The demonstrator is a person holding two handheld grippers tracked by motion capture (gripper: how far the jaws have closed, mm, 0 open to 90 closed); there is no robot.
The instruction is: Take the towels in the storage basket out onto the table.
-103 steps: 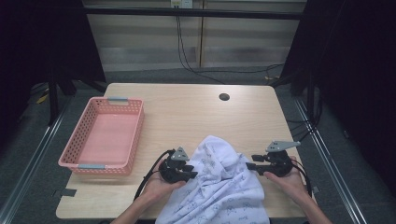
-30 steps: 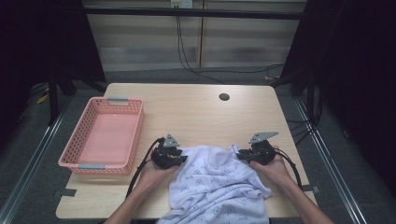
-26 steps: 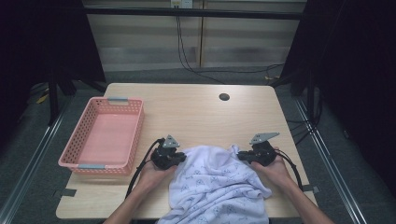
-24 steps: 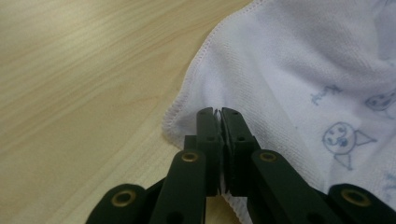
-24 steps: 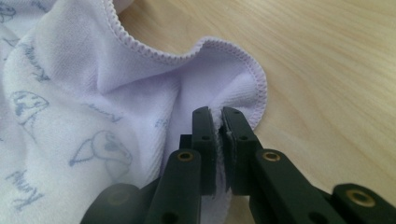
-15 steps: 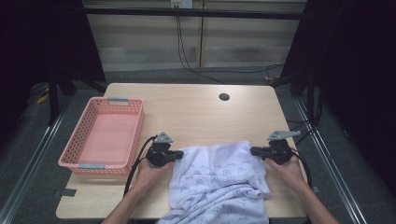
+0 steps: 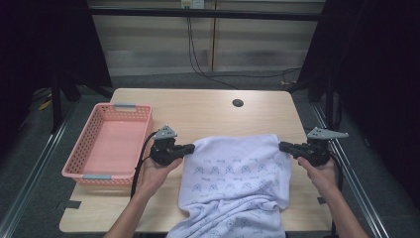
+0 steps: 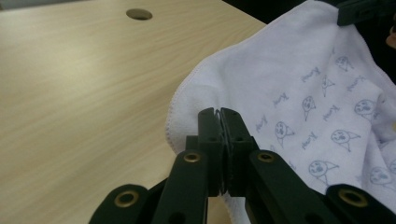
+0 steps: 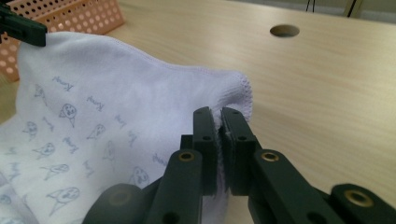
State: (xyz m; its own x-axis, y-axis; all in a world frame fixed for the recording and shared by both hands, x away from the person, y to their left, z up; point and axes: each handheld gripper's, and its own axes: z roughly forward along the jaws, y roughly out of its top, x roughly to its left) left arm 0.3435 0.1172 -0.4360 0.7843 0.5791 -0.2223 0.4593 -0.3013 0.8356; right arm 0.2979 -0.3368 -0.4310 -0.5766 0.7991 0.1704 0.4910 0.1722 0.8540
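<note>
Since the earlier frames, the two hands have moved apart and lifted, pulling the bunched towel into a flat sheet.

High view: the left hand-held gripper and right hand-held gripper each hold a top corner, stretching the upper edge taut above the counter. The lower part drapes over the near edge. A pink basket sits to the left.

Left gripper view: the jaws are clenched on the hem, having just closed on it.

Right gripper view: the jaws are clamped on the opposite corner. Corner grips presumably keep the cloth spread for folding.
</note>
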